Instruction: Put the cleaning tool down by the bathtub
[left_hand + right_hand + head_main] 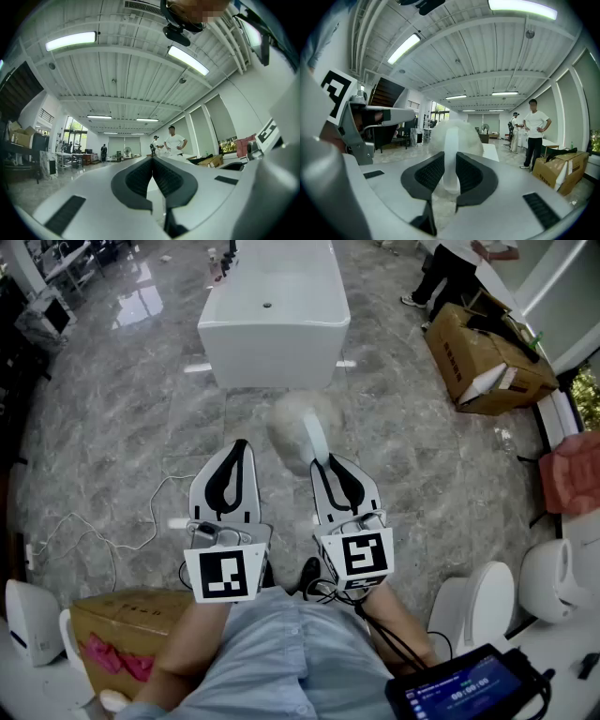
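The cleaning tool (pixel 298 429) is a fluffy white duster with a white handle. My right gripper (pixel 328 468) is shut on that handle, holding the duster (pixel 451 138) out in front, above the floor. The white bathtub (pixel 274 315) stands ahead on the grey marble floor, a short way beyond the duster's head. My left gripper (pixel 234 457) is beside the right one, shut with nothing between its jaws. In the left gripper view the left gripper (pixel 153 164) has its pads pressed together.
An open cardboard box (pixel 487 357) lies to the right of the tub, with a person (pixel 457 266) standing behind it. White toilets (pixel 485 601) stand at the lower right. A carton (pixel 127 629) and a white cable (pixel 103 531) are at the lower left.
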`<state>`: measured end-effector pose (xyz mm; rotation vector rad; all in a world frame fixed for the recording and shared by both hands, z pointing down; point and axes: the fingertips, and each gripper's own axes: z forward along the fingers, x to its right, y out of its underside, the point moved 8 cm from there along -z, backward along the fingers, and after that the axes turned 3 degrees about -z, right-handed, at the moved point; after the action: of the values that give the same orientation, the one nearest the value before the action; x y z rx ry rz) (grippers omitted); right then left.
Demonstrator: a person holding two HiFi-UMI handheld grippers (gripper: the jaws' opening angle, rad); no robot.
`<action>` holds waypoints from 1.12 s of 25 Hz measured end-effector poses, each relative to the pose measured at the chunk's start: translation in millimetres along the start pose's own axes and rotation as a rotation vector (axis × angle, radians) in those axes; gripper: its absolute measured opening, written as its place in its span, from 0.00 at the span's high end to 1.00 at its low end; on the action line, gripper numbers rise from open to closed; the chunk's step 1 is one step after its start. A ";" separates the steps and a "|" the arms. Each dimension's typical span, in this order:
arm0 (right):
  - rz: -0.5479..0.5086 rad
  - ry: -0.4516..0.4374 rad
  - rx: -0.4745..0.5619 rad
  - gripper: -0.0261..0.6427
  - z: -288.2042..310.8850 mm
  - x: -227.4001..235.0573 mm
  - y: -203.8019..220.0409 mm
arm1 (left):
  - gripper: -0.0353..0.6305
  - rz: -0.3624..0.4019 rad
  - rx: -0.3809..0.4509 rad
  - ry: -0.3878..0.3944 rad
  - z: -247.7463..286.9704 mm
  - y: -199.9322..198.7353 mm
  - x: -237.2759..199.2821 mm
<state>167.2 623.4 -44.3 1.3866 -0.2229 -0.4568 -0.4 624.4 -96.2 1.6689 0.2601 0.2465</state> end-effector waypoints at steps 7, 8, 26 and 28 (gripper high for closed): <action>0.003 -0.003 0.006 0.83 -8.4 2.3 6.8 | 0.92 0.014 -0.002 -0.002 -3.9 2.6 7.7; 0.004 -0.002 0.008 0.83 -10.4 3.7 8.6 | 0.92 0.007 -0.003 -0.004 -4.8 3.7 10.0; 0.075 0.056 -0.060 0.83 -3.7 127.1 54.7 | 0.92 0.027 -0.073 -0.051 62.9 39.0 60.8; 0.073 0.051 -0.067 0.83 13.3 135.2 57.9 | 0.92 0.022 -0.081 -0.064 80.7 47.6 52.8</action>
<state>292.8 559.1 -0.6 1.3190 -0.2137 -0.3651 76.2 559.5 -57.4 1.5977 0.1812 0.2170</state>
